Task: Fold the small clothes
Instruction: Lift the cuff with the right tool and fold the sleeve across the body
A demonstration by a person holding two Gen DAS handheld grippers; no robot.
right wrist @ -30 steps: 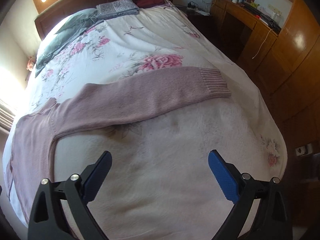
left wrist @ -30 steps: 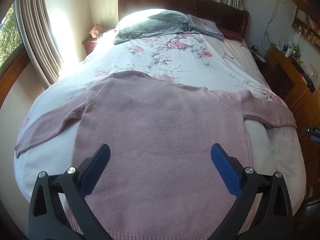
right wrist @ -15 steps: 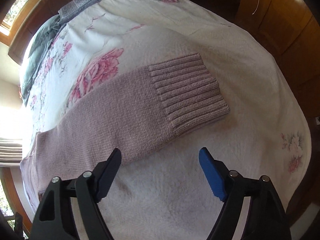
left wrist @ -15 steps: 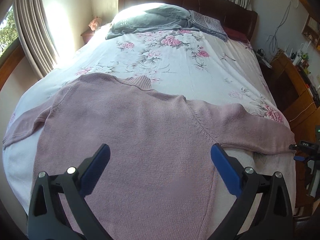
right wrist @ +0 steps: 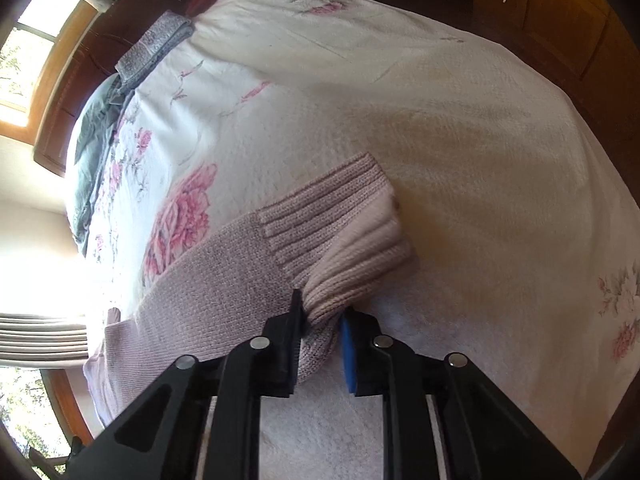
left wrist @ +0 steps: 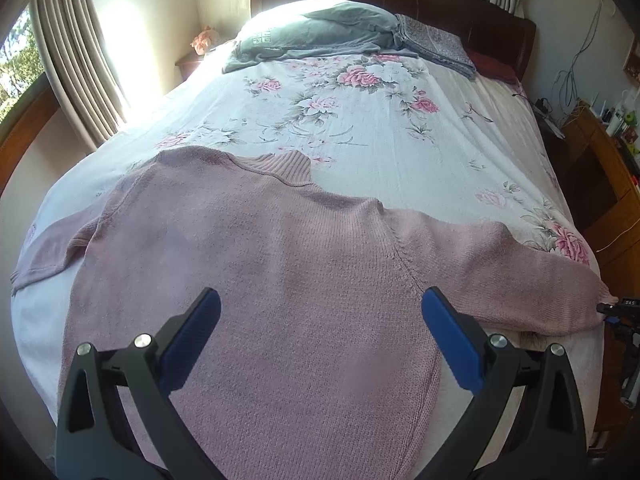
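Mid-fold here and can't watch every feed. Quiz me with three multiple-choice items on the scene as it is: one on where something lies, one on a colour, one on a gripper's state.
1. Where does the grey garment lie?
A. At the head of the bed, on the pillow
B. On top of the sweater
C. On the floor

2. What colour is the sweater?
A. Navy
B. Dusty pink
C. Green

3. What is the right gripper doing?
A. Wide open above bare bedding
B. Closed on the sweater's ribbed cuff
C. Holding the grey garment

Answers:
1 A: it drapes over the pillow by the headboard.
2 B: the knit is pale pink throughout.
3 B: the cuff's edge bunches between its narrowed fingers, while the left gripper is open above the sweater's body.
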